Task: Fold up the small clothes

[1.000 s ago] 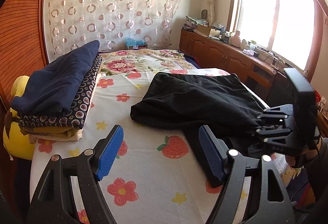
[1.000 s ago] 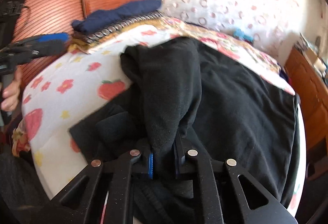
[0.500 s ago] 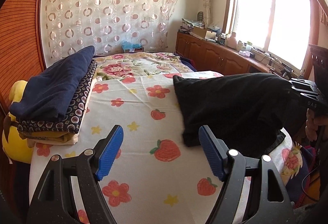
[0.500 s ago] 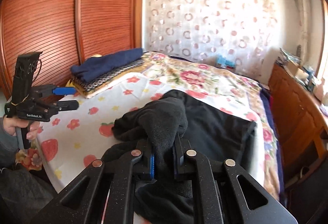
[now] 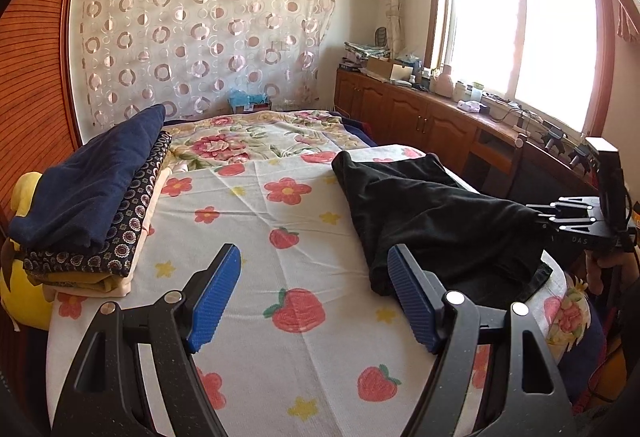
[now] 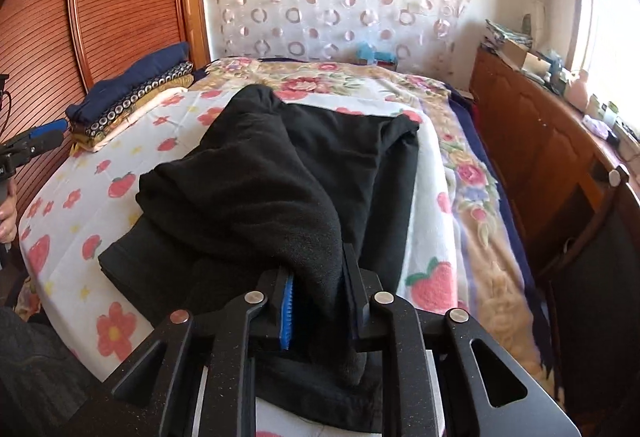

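We are partway through a fold of the black garment, which lies on the right half of the bed, on its strawberry-and-flower sheet; one layer is doubled back over the rest and runs as a thick bunch into the right gripper; its jaws are opening with that bunch of cloth between them, and the blue pad we can see looks to stand just off the fabric, so we read this as the release at the end of a fold rather than a carry; the left gripper hovers above bare sheet near the garment's near-left corner, jaws spread wide and holding nothing; a stack of folded clothes, dark blue on top, sits at the far left edge of the bed, well apart from the work; next, we judge, the right jaws must come clear without dragging the folded layer askew, and then a fresh edge has to be pinched, likely by both grippers, to bring the garment down to a size fit for the stack.
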The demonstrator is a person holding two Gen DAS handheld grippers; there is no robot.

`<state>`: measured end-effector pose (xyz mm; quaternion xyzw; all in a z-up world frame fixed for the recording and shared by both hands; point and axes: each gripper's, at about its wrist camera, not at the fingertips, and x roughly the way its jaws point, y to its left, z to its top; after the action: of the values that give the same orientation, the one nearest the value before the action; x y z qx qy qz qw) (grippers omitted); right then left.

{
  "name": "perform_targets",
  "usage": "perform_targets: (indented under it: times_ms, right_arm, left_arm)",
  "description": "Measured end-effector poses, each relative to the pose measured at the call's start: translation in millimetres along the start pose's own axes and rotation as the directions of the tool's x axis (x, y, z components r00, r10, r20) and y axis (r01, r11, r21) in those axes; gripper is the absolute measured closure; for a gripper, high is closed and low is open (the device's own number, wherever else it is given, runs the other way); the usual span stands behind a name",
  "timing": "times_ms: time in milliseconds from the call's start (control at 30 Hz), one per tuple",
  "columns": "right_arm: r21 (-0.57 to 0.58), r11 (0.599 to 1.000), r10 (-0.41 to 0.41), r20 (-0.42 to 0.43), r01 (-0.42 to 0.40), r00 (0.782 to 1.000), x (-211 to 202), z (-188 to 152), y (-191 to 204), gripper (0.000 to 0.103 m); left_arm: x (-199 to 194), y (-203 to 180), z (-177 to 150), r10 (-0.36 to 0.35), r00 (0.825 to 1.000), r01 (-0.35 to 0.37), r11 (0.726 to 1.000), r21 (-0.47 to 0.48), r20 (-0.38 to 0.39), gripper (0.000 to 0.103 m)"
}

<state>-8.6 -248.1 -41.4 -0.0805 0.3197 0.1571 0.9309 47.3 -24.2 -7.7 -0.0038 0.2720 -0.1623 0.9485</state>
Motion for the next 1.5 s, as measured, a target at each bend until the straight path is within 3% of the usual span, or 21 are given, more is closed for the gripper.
perform_targets:
  times_ms: [67, 133, 300, 467, 633, 900, 1167, 1200, 1233, 1267, 1300, 1500]
  right_arm:
    - [-0.008, 1.0, -0.009, 0.016, 0.009, 1.0, -6, 4, 3, 0.067]
    - [-0.015, 0.999, -0.028, 0.038, 0.028, 0.999, -18, 8, 3, 0.061]
    - [-0.057, 0.998, 0.002, 0.094, 0.003, 0.996, -30, 15, 24, 0.056]
    - [-0.108, 0.991, 0.086, 0.088, -0.076, 0.992, -7, 25, 55, 0.054]
    - [-0.159, 0.969, 0.194, 0.021, -0.188, 0.981, 36, 33, 88, 0.054]
    - [-0.259, 0.922, 0.27, -0.108, -0.289, 0.957, 91, 46, 135, 0.052]
    - [-0.299, 0.918, 0.201, -0.212, -0.26, 0.956, 135, 60, 145, 0.052]
    - [-0.294, 0.917, 0.211, -0.219, -0.271, 0.953, 135, 62, 144, 0.054]
    - [-0.29, 0.917, 0.213, -0.222, -0.273, 0.951, 136, 64, 142, 0.065]
    - [-0.288, 0.917, 0.218, -0.216, -0.275, 0.952, 135, 65, 139, 0.083]
    - [-0.293, 0.915, 0.222, -0.206, -0.277, 0.953, 133, 67, 136, 0.092]
    - [-0.268, 0.949, 0.162, -0.05, -0.169, 0.986, 92, 93, 90, 0.095]
  left_arm:
    - [2, 0, 0, -0.001, 1.0, 0.001, 1.0, 0.001, -0.001, 0.026]
    - [2, -1, -1, 0.0, 1.0, 0.0, 1.0, 0.004, -0.003, 0.026]
    - [2, -2, -2, 0.006, 1.0, -0.006, 1.0, -0.001, -0.001, 0.026]
    - [0, 1, -3, 0.016, 1.0, -0.016, 1.0, -0.011, 0.004, 0.026]
    - [-2, 7, -5, 0.025, 1.0, -0.025, 0.999, -0.021, 0.004, 0.026]
    - [-3, 17, -11, 0.033, 0.999, -0.033, 0.998, -0.046, -0.004, 0.026]
    - [-3, 18, -12, 0.03, 0.999, -0.031, 0.998, -0.048, -0.011, 0.026]
    - [-3, 18, -12, 0.03, 0.999, -0.031, 0.998, -0.047, -0.012, 0.026]
    - [-2, 18, -12, 0.029, 0.999, -0.03, 0.998, -0.048, -0.014, 0.026]
    - [-1, 17, -13, 0.029, 0.999, -0.029, 0.998, -0.048, -0.017, 0.026]
    - [0, 17, -13, 0.028, 0.999, -0.029, 0.998, -0.047, -0.02, 0.026]
    - [3, 12, -10, 0.024, 0.999, -0.025, 0.999, -0.035, -0.022, 0.026]
